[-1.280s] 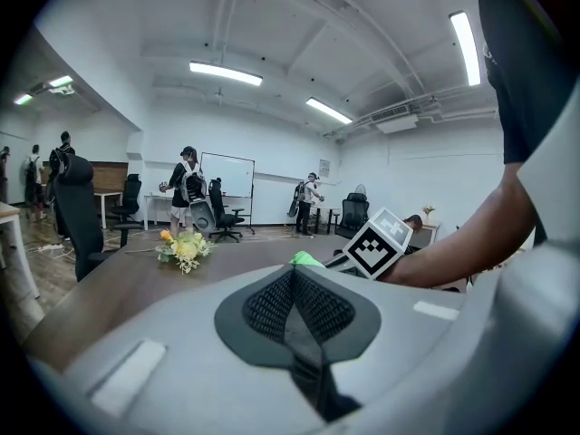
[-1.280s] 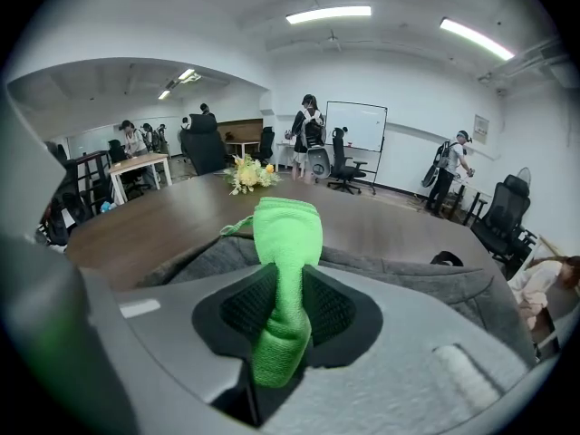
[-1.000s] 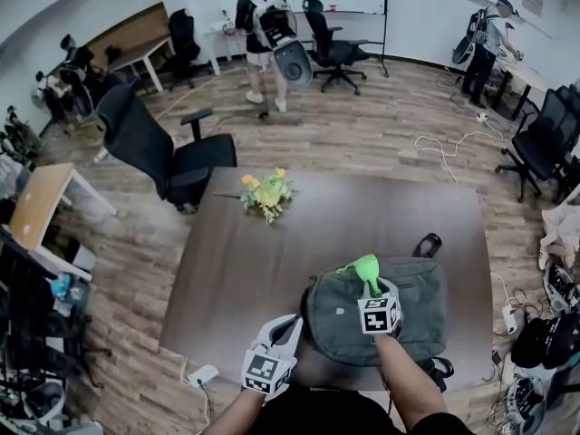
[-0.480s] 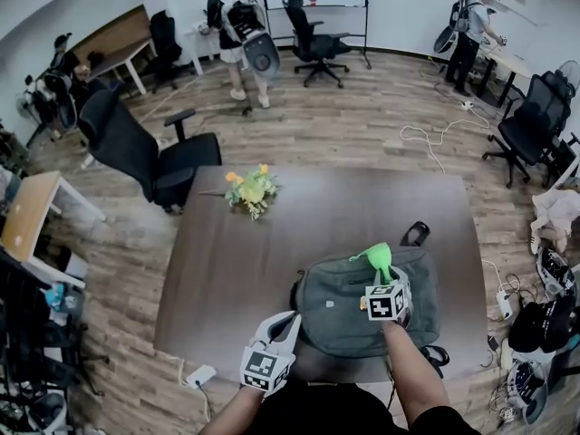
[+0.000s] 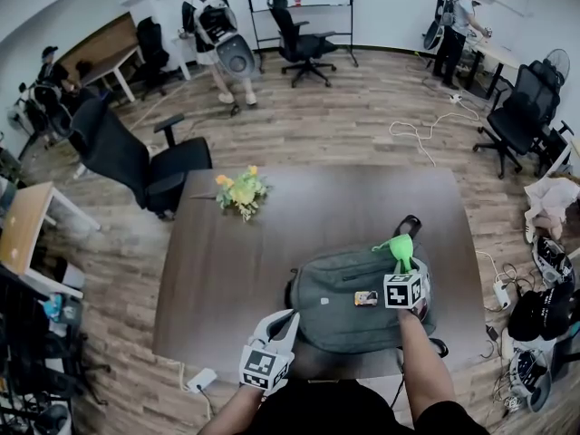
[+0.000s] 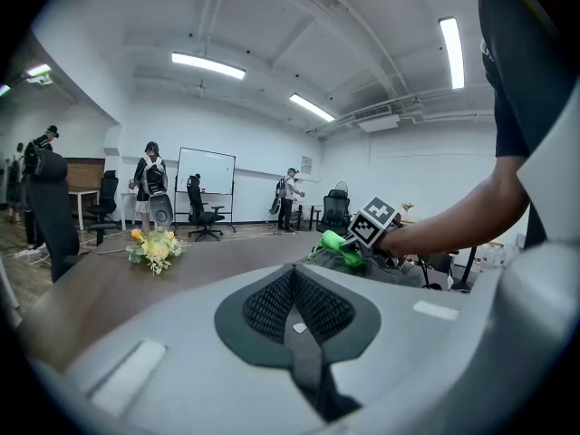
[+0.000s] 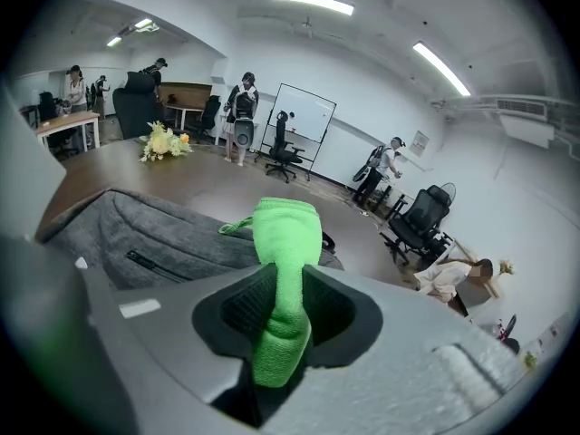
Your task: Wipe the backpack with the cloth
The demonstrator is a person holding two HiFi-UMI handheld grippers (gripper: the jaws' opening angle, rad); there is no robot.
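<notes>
Green cloth (image 7: 285, 234) x1 in R gripper (image 5: 402, 268), over 1 backpack (image 5: 340, 314).

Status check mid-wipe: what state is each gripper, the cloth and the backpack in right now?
Left gripper: shut, empty, off the backpack.
Right gripper: shut on the cloth.
Cloth: bunched, clamped between the right jaws, over the backpack's right end.
Backpack: lying flat on the table.

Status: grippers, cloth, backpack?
Right gripper shut on bright green cloth, at far-right corner of grey fabric backpack. Left gripper shut, empty, near-left of backpack. Nothing in the way; yellow flower bunch far off on dark wooden table.
</notes>
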